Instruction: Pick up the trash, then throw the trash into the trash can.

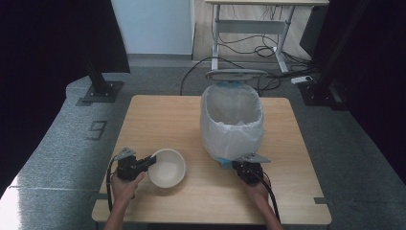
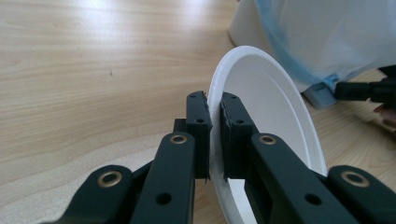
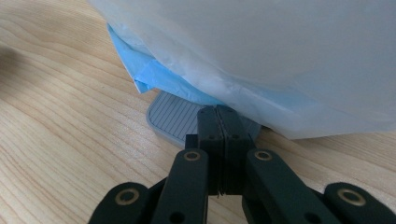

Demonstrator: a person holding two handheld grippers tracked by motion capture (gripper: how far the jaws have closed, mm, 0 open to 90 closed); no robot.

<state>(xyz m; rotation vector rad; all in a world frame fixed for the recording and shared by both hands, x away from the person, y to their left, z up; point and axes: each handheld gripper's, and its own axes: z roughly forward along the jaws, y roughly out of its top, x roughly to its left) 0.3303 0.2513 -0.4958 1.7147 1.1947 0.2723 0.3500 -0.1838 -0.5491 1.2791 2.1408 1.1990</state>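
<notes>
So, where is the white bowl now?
In the high view the white bowl is at the table's front left, its rim clamped by the left hand-held gripper, left of the lined bin.

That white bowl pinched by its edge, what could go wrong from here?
The left gripper clamps only the thin rim of the bowl, so it could slip or tip out when lifted. The right gripper, shut with nothing between its jaws, presses on the bin's grey pedal; if it slides off, the lid could drop. The loose bag could snag the bowl.
</notes>
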